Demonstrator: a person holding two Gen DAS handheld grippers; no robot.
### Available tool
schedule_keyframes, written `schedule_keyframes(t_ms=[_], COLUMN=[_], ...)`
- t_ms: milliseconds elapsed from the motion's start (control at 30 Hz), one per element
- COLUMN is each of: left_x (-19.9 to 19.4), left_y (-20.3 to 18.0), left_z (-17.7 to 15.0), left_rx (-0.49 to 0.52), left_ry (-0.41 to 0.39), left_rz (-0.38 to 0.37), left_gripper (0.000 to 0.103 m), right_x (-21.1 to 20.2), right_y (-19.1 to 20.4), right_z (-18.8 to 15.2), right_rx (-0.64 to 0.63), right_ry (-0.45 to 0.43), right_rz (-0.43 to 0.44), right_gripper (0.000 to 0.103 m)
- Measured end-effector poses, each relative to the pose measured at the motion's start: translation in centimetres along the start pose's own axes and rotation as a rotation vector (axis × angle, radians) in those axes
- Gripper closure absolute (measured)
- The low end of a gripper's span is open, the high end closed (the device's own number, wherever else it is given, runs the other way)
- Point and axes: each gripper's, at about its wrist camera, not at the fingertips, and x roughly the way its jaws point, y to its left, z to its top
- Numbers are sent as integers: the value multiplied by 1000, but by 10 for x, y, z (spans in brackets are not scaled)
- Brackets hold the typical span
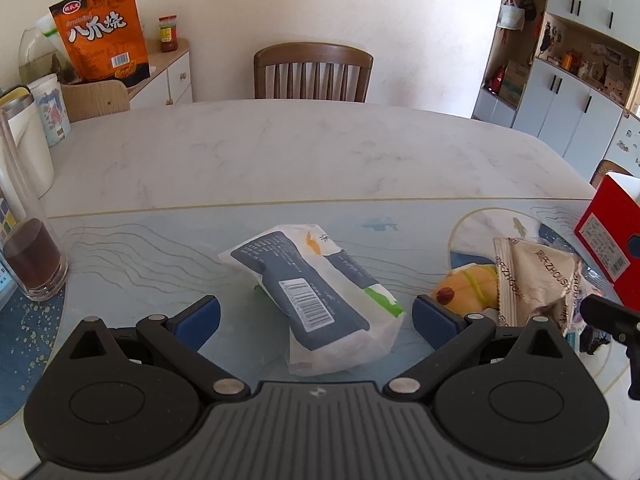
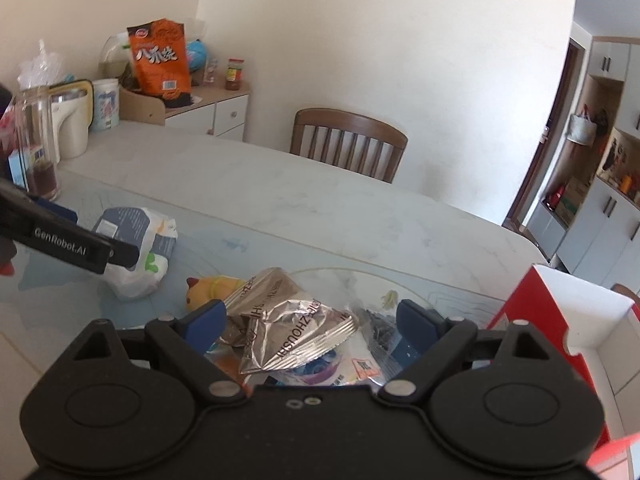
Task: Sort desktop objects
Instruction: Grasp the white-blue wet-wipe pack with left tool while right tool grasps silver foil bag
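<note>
A white and dark blue snack packet (image 1: 316, 294) lies on the table mat between the jaws of my left gripper (image 1: 316, 318), which is open and not touching it. The packet also shows in the right wrist view (image 2: 136, 248), with the left gripper (image 2: 72, 240) over it. My right gripper (image 2: 312, 322) is open above a crumpled silver foil packet (image 2: 288, 332) on a heap of small wrappers (image 2: 360, 356). The foil packet (image 1: 536, 280) and a yellow chick toy (image 1: 468, 286) lie right of the left gripper. The toy (image 2: 208, 288) sits left of the foil.
An open red and white box (image 2: 560, 320) stands at the right; it also shows in the left wrist view (image 1: 612, 232). A glass of dark liquid (image 1: 32, 260), cups (image 1: 50, 114) and an orange snack bag (image 1: 102, 28) stand at the left. A wooden chair (image 1: 314, 70) is behind the table (image 1: 280, 152).
</note>
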Motion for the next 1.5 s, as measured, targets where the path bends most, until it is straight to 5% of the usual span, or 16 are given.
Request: schedule_keyframes(t_ms=[1067,1500], left_x=[44,51], left_y=[9,5], left_z=[6,8], left_rx=[-29,-20], left_ry=[60,66], left_rz=[23,-23], left_gripper=[9,29], right_x=[49,57], right_y=[20,25], right_z=[6,8], right_rx=[-126,-145], right_ry=[44,55], right_rz=[123,109], right_gripper=[9,15])
